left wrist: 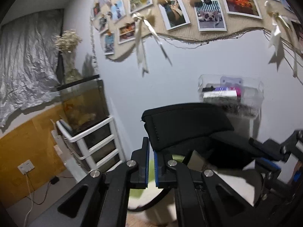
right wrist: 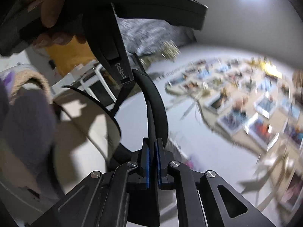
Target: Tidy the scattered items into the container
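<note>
1. The right gripper (right wrist: 152, 147) has its jaws pressed together on the lower edge of a black mask (right wrist: 157, 109). The mask is a padded, curved piece that looks like a sleep mask and is seen edge-on, standing up from the pads.
2. The left gripper (left wrist: 151, 157) has its jaws closed too, and they seem to pinch the mask's near corner. The rest of the mask fans out ahead, clear of any desk. Holding it at two ends probably keeps the floppy piece spread and steerable, not dangling.
3. A thin black strap (right wrist: 90, 96) loops loose off the mask, over a cream container (right wrist: 81, 132) just below. I judge this to be the drop target, and the strap could snag on its rim. The blur hides what is inside it.
4. A person's hand (right wrist: 49, 19) grips the left tool from above.
5. Further back, a clear box (left wrist: 255, 94) sits against the wall. It holds tubes and small bottles, one with a pink cap.
6. To the left, a fish tank (left wrist: 85, 104) rests on a white rack (left wrist: 94, 143).
7. Farthest off, a photo board (left wrist: 189, 19) hangs on the wall.
</note>
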Action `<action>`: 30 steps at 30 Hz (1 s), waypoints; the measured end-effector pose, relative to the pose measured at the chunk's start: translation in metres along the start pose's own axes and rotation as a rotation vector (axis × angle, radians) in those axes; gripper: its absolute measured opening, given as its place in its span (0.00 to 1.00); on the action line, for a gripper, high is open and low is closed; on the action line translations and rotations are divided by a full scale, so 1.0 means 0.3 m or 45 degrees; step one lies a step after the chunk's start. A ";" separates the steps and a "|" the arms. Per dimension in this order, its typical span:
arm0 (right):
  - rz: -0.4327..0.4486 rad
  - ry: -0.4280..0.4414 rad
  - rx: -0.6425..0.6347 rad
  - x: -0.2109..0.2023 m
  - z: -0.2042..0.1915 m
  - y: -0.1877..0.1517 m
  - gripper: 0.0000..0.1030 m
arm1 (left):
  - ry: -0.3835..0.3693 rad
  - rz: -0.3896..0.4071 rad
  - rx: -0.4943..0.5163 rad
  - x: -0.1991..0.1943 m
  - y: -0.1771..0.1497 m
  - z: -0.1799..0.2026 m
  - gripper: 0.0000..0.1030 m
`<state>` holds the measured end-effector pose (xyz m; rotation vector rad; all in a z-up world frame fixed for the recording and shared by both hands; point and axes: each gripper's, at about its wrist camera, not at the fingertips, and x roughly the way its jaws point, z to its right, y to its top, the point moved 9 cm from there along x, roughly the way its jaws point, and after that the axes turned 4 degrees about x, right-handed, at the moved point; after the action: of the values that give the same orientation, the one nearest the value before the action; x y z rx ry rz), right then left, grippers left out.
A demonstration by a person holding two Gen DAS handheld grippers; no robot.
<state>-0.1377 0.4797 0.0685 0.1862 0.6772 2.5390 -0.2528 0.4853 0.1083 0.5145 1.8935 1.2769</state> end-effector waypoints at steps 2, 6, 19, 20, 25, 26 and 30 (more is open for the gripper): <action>0.042 0.025 -0.073 -0.047 -0.052 0.029 0.08 | 0.034 -0.032 0.034 -0.022 -0.074 -0.025 0.05; 0.092 0.125 -0.171 -0.134 -0.188 0.056 0.15 | 0.104 -0.137 0.102 -0.023 -0.232 -0.056 0.05; 0.097 0.262 -0.205 -0.153 -0.278 0.036 0.18 | -0.137 -0.203 -0.283 -0.143 -0.287 -0.146 0.46; 0.115 0.283 -0.215 -0.160 -0.281 0.035 0.18 | -0.163 -0.195 -0.300 -0.145 -0.258 -0.138 0.46; 0.171 0.390 -0.233 -0.170 -0.277 0.017 0.18 | -0.246 -0.227 -0.352 -0.051 -0.162 -0.074 0.47; 0.169 0.408 -0.231 -0.160 -0.272 0.013 0.18 | -0.243 -0.235 -0.353 -0.032 -0.158 -0.067 0.47; 0.133 0.514 -0.155 -0.132 -0.249 0.002 0.17 | -0.238 -0.265 -0.414 0.013 -0.159 -0.068 0.47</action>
<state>-0.1226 0.4274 0.0039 -0.3515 0.6703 2.7359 -0.2670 0.4562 0.0674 0.2496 1.5047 1.3154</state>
